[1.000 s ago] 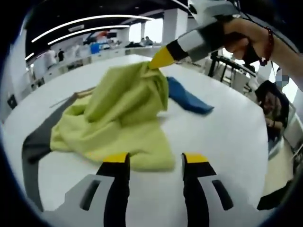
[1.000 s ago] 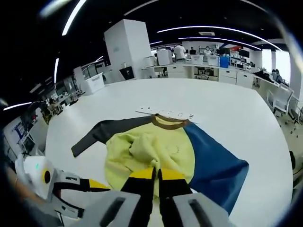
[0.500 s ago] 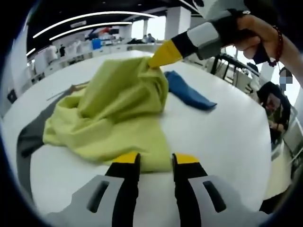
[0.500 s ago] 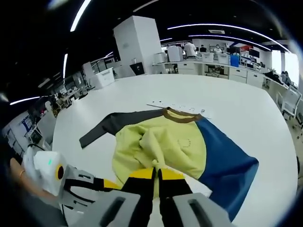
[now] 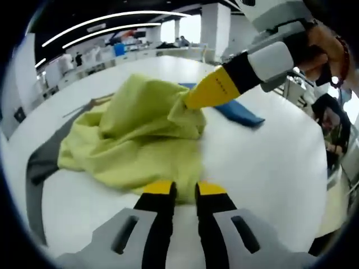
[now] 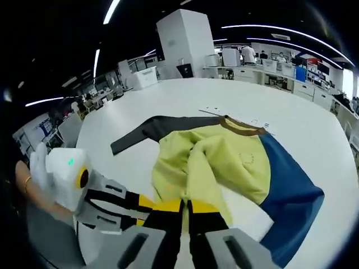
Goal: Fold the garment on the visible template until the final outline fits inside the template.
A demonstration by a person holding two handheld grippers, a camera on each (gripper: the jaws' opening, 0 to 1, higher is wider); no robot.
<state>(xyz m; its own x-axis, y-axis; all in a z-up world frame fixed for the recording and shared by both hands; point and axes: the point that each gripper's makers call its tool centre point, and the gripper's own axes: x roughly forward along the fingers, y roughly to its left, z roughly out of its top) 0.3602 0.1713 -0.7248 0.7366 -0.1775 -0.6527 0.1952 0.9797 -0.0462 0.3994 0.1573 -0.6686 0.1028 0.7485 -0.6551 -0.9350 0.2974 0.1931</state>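
Note:
A yellow-green garment [image 5: 140, 129] lies bunched on the white table [image 5: 269, 162]. It has a blue side [image 6: 286, 190], a dark grey sleeve [image 6: 146, 131] and a brown collar [image 6: 241, 124]. My left gripper [image 5: 185, 188] is shut on the near yellow hem. Its yellow tips [image 6: 147, 202] touch the cloth in the right gripper view. My right gripper [image 6: 186, 206] is shut on a raised fold of yellow fabric. In the left gripper view, the right gripper [image 5: 188, 103] comes in from the upper right, pinching that fold. Beyond it lies the blue sleeve [image 5: 238, 114].
A white strip with marks [image 6: 235, 116] lies on the table just past the collar. The grey sleeve [image 5: 39, 162] trails off to the left. A seated person [image 5: 331, 120] is beyond the table's right edge. Desks and people fill the far background.
My left jaws have closed from wide apart onto the near hem. The right gripper, still holding its fold, sits lower and nearer in the left gripper view.

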